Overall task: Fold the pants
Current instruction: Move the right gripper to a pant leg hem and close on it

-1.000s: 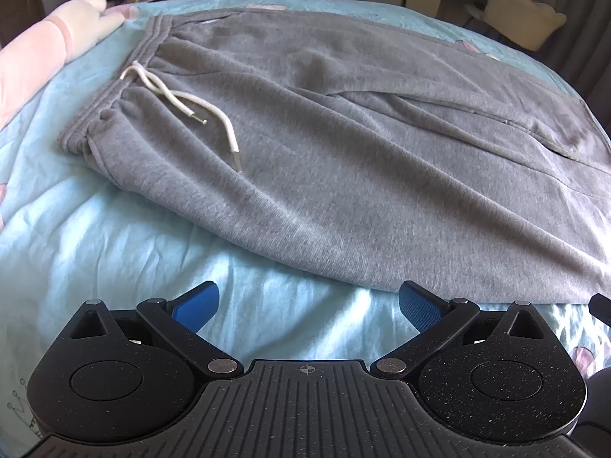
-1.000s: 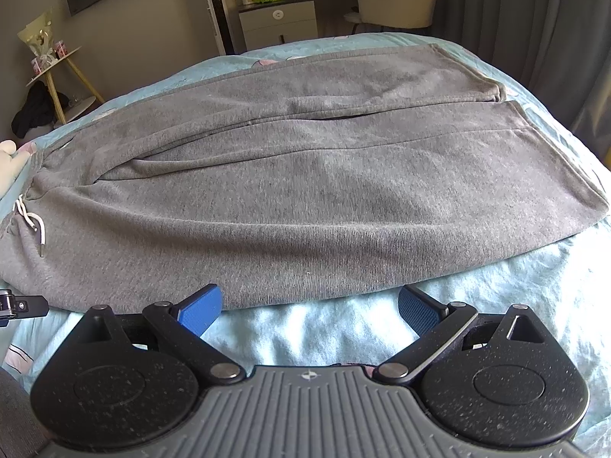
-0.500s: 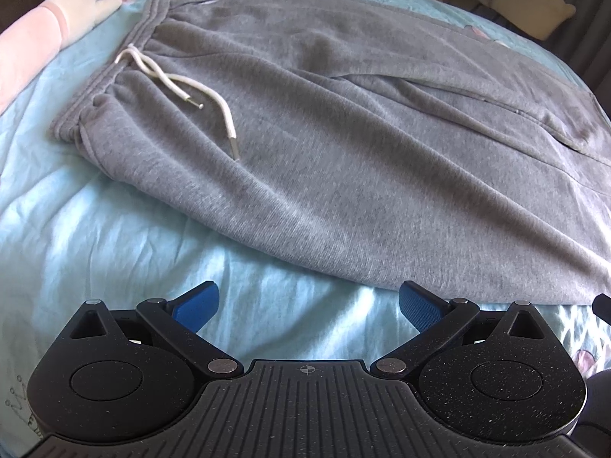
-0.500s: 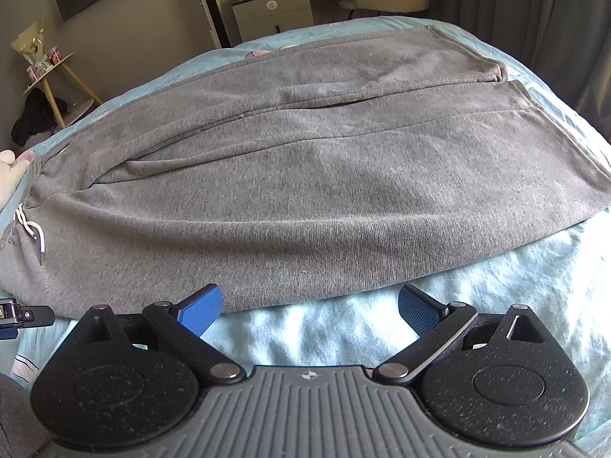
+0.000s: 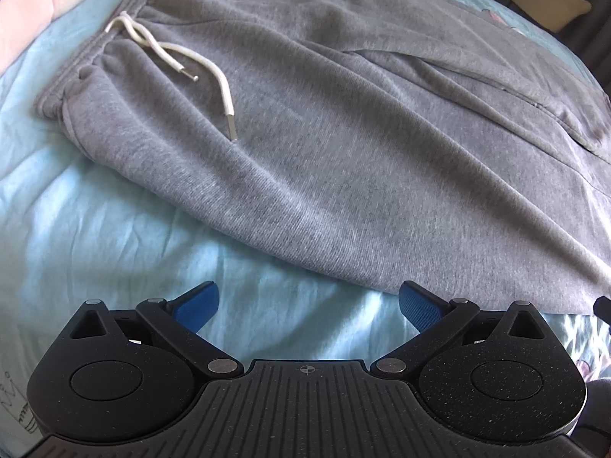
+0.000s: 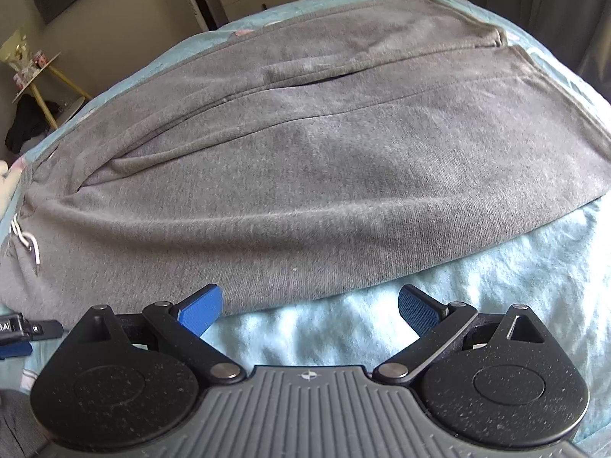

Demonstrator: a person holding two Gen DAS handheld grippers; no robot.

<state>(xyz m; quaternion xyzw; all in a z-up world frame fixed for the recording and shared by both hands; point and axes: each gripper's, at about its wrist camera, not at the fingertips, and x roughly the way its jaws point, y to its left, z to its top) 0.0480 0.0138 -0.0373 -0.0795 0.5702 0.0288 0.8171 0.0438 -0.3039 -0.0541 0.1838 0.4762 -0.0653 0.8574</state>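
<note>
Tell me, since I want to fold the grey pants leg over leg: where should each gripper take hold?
Probably the near long edge of the pants, approached low from the near side: it lies straight and clear on the sheet, right ahead of the open left gripper and right gripper.

A bed (image 5: pixel 114 236) with a light blue sheet carries grey pants (image 5: pixel 343 145) spread flat across it.

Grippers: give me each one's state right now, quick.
Left gripper: open, holding nothing, just short of the near edge of the gray pants.
Right gripper: open, holding nothing, at the pants' near edge.
</note>
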